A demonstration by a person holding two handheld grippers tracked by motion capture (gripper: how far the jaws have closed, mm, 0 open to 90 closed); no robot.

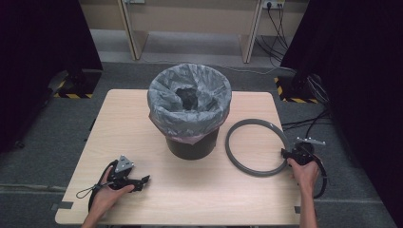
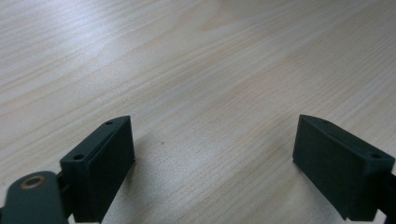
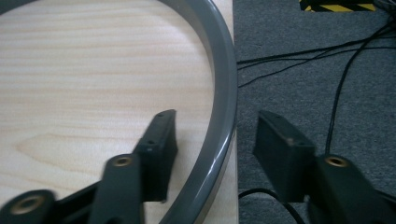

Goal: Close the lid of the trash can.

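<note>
Light wood bench (image 1: 190,199), mid-frame in high view. Black bin (image 1: 192,147) stands upper centre of bench, upright. Grey bag (image 1: 164,107) lines it, folded out over rim and draped down the wall; bag mouth open, dark hollow inside, contents can't be made out.

Grey ring (image 1: 237,161) lies flat on bench, right of bin, near but not touching it. Its right arc sits at the bench's right edge.

Right gripper (image 1: 287,153) at right-centre of high view, held by right hand (image 1: 304,173), at ring's right arc. In right gripper view the ring (image 3: 223,93) runs up between the two fingers (image 3: 159,140): one finger inside the ring over the bench, other outside, over grey carpet (image 3: 317,70). Gap shows either side of ring — fingers straddle it, not pressed on it, so not grasping.

Left gripper (image 1: 145,180) lower left of high view, left hand (image 1: 107,194) resting on bench w/ it. Left gripper view: fingers (image 2: 105,163) spread wide, released, bare wood btw them.
</note>
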